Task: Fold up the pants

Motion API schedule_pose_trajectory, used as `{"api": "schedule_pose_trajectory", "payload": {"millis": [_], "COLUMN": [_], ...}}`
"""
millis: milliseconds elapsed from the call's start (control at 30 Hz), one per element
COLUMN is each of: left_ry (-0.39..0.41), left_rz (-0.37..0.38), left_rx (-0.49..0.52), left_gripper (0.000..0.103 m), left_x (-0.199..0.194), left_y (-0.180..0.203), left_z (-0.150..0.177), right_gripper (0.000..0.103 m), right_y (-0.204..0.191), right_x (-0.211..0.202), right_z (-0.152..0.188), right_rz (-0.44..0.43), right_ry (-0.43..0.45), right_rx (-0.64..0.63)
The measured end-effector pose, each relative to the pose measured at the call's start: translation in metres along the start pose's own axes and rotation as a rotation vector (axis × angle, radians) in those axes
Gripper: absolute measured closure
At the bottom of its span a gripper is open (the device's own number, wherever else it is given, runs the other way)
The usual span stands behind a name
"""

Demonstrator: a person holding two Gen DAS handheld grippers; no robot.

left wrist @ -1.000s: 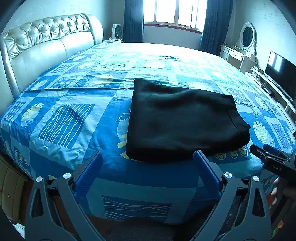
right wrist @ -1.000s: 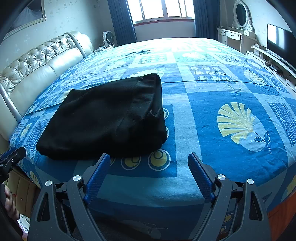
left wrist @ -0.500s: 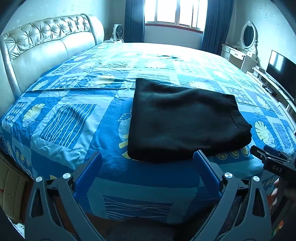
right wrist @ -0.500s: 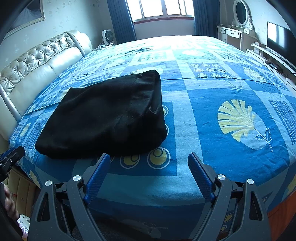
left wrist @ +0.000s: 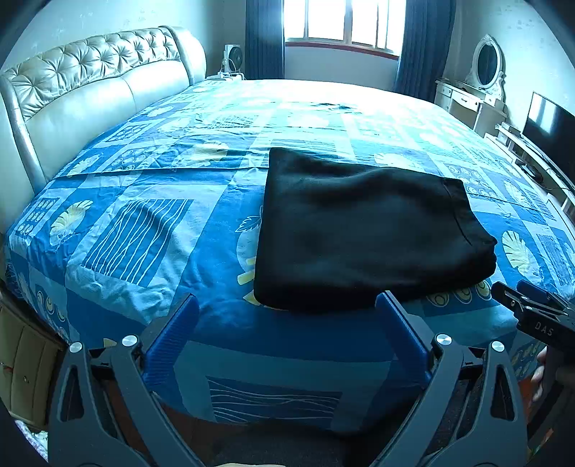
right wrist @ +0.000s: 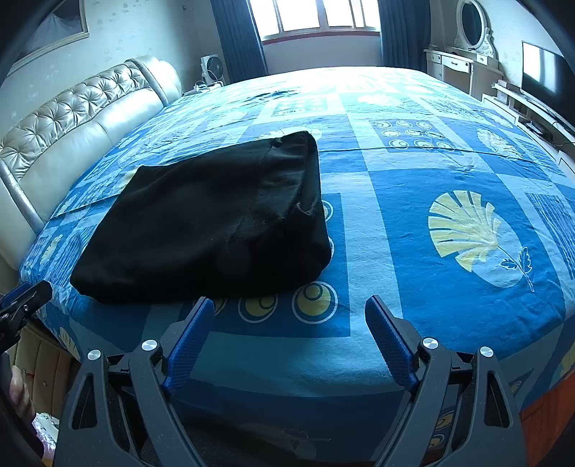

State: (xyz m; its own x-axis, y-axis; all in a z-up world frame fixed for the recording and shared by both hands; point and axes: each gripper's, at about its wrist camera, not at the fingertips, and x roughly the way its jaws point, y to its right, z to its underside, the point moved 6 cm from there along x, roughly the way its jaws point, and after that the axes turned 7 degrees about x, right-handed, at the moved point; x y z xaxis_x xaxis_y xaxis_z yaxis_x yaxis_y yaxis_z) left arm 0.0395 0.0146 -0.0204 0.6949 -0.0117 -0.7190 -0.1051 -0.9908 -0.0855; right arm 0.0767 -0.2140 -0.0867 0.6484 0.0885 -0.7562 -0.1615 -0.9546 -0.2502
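Observation:
The black pants lie folded into a thick rectangle on the blue patterned bedspread, near the front edge of the bed. They also show in the right wrist view. My left gripper is open and empty, just in front of the pants' near edge. My right gripper is open and empty, in front of the pants' right corner. The right gripper's tip shows at the right edge of the left wrist view.
A padded cream headboard runs along the left. A window with dark curtains is at the back. A white dresser with an oval mirror and a TV stand on the right. A small fan sits by the headboard.
Both grippers have drifted slightly back and up from the bed; the pants lie unmoved and both grippers stay open.

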Motion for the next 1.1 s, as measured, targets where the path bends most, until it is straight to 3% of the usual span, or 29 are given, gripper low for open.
{"api": "schedule_pose_trajectory", "payload": {"millis": [533,733,833,967,1100], "left_ry": [-0.022,-0.020,-0.006,0.033,0.016], "left_rz": [0.013,-0.030,-0.015,-0.056,-0.206], "left_rx": [0.001,-0.045,-0.070,-0.047,-0.054], "left_gripper": [0.004,0.002,0.002,0.002,0.002], "left_x": [0.003,0.001,-0.001,0.012,0.066], "left_y": [0.002,-0.006,-0.016,-0.043,-0.094], "left_z": [0.003,-0.002,-0.013,-0.043,-0.079], "right_gripper": [0.018,0.018,0.018,0.018,0.017], "right_y": [-0.001,0.000,-0.004,-0.007,0.009], "right_x": [0.003,0.004,0.007,0.011,0.033], "right_z": [0.003,0.004,0.004,-0.022,-0.092], "right_rz": [-0.003,-0.010,-0.030,-0.086,-0.059], "right_ry": [-0.014,-0.021,-0.050,-0.059,0.016], "right_rx": [-0.009,-0.009,-0.010,-0.008,-0.004]}}
